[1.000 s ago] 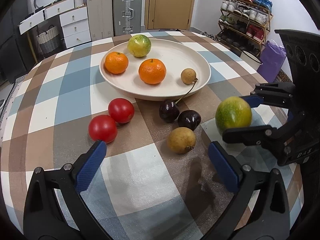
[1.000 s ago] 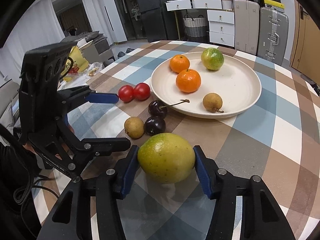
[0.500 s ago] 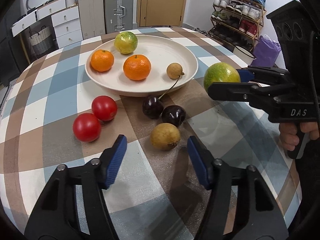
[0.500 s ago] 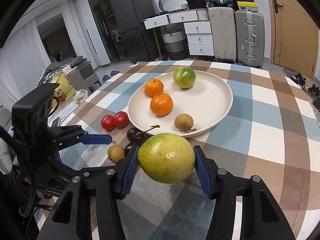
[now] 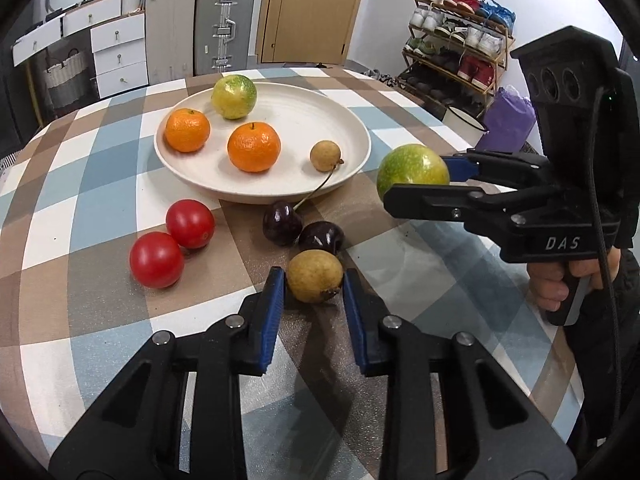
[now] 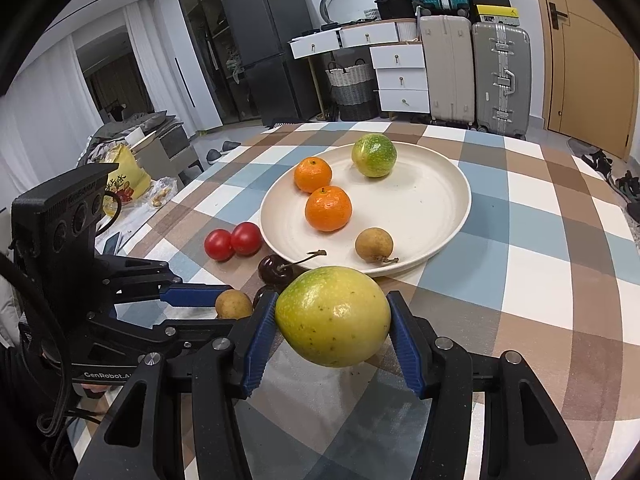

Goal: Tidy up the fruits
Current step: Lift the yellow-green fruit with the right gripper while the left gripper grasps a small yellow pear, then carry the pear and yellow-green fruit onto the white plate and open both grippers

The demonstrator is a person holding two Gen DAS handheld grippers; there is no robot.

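- Longan (image 5: 315, 275) on the checked tablecloth (image 5: 100, 184) sits between the blue pads of the left gripper (image 5: 314, 286), which are clamped against it.
- Right gripper (image 6: 332, 322) grips a green-yellow passion fruit (image 6: 333, 316), held just off the plate (image 6: 436, 200) rim.
- Plate holds two oranges, another passion fruit and a longan (stem attached).
- Two cherries (image 5: 302, 230) and two tomatoes (image 5: 172, 242) lie beside the plate.
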